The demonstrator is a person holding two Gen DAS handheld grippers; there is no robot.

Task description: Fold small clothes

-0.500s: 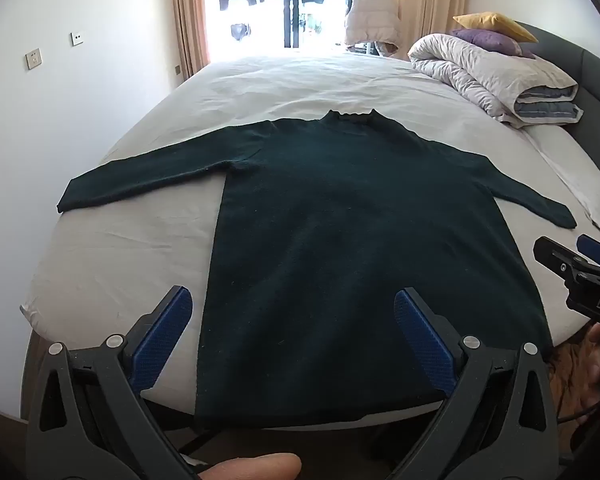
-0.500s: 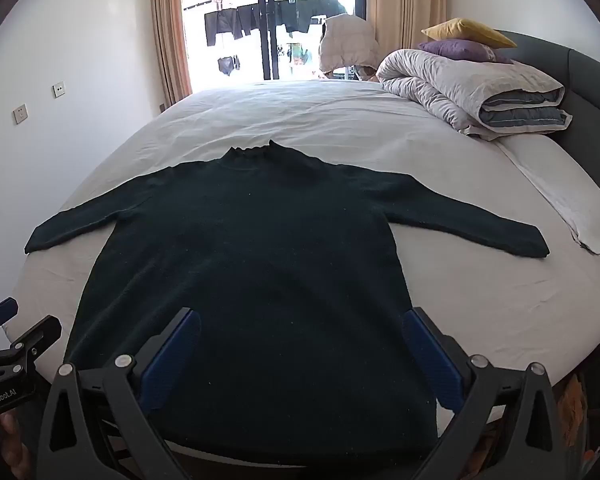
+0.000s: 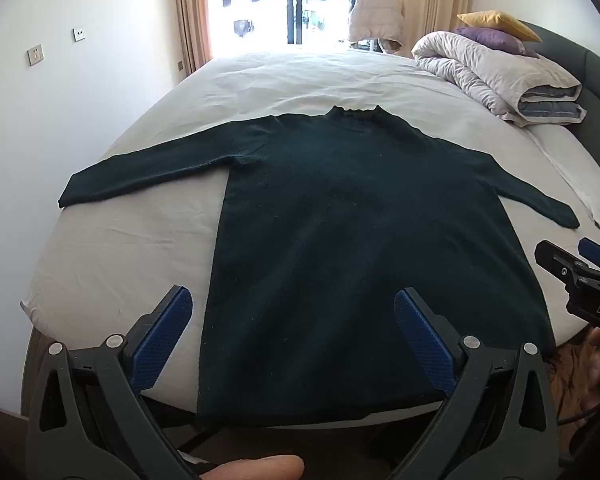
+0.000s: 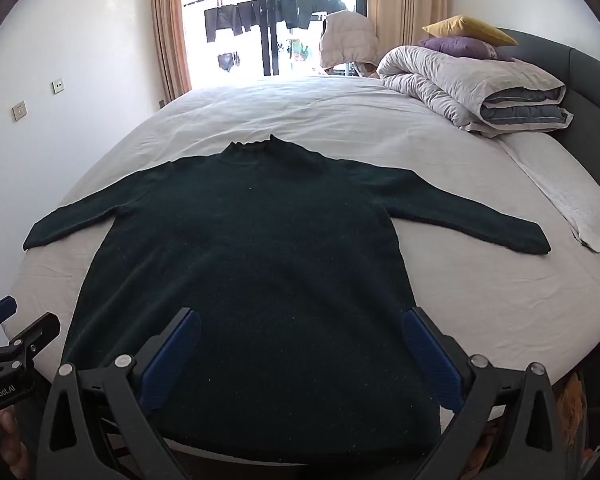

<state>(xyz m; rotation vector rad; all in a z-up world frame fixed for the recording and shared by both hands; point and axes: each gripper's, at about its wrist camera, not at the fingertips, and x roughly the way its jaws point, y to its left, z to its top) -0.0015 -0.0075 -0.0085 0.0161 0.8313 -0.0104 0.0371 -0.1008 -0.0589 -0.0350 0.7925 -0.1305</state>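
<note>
The dark green sweater [image 4: 252, 264] lies flat on the bed [image 4: 480, 292], sleeves spread, hem at the near edge. No fold is started, I judge. My left gripper [image 3: 292, 340] and right gripper [image 4: 300, 356] hover wide open, empty; next I'd pinch a sleeve and bring it inward.

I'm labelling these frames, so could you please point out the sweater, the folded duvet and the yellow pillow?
sweater [image 4: 252, 248]: right wrist view, middle of its body.
folded duvet [image 4: 468, 80]: right wrist view, its top layer.
yellow pillow [image 3: 496, 22]: left wrist view, its top face.
</note>
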